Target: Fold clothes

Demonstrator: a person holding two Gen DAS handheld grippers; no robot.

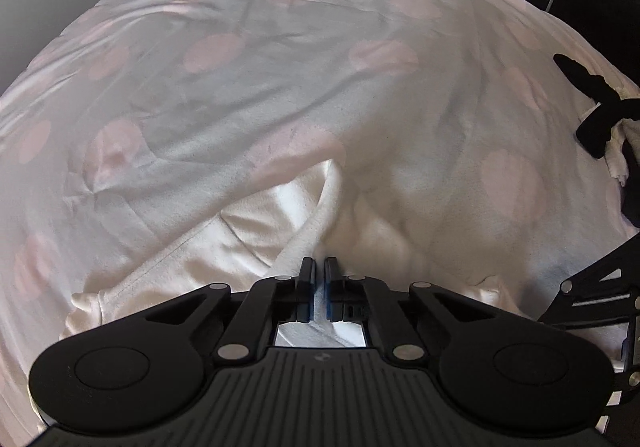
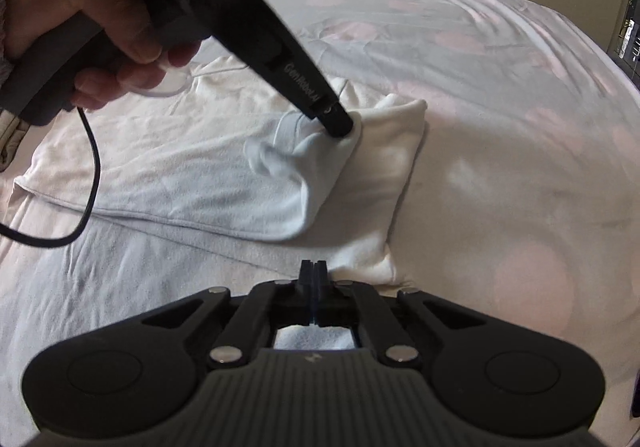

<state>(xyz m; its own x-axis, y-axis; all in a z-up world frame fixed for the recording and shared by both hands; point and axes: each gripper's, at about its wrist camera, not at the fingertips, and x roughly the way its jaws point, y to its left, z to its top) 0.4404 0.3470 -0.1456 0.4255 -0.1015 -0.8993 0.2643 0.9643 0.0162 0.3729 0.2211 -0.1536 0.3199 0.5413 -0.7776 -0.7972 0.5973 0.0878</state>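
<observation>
**Folding under way: white garment partly folded, both tongs clamped on cloth**

The white garment (image 2: pixel 192 171) lies on the bedspread (image 2: pixel 500 95) with pale pink spots, taking up the centre and left of the right wrist view. It is spread fairly flat. One portion is doubled over near the frame's centre, with a bunched, raised ridge where the left gripper (image 2: pixel 340 127) meets it. The fold is loose and the edges are not lined up.

In the left wrist view the left tongs stand almost closed, with a narrow ridge of the white fabric pinched between the pads, at lower centre of the frame. The right gripper (image 2: pixel 315 271) is fully closed at lower centre of its own view, at the near edge of the garment; a thin layer of cloth appears to be nipped there, though the contact is partly hidden.

A hand (image 2: pixel 80 31) holds the left tool's handle at upper left.

Judgement: early to middle stage. At least one further fold and a smoothing of the garment remain. A dark-and-white heap (image 1: pixel 604 127) at the right edge of the left wrist view looks like more clothing, untouched.
</observation>
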